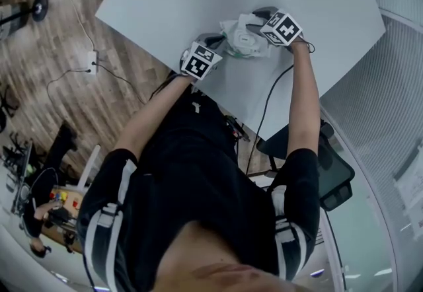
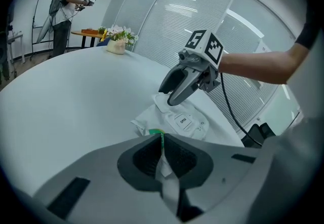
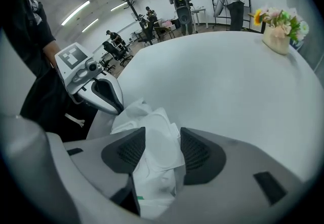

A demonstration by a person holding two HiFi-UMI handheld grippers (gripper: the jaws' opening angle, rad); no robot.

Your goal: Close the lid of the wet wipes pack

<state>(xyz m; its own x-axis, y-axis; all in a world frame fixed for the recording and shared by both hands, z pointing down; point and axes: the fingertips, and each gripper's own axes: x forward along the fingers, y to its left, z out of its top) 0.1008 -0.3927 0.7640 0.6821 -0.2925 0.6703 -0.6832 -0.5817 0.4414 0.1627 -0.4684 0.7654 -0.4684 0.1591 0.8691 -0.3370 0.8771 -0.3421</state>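
A white wet wipes pack lies crumpled on the white table, near its edge. Its flat lid, labelled OPEN, faces up and looks down flat. My left gripper is shut on a thin edge of the pack, beside a green mark. My right gripper points steeply down over the other end, jaws wide, with the pack lying between the pads. In the head view the left gripper and right gripper flank the pack.
A small vase of flowers stands at the far side of the table. A cable hangs off the near edge by a black office chair. Several people stand at desks beyond the table.
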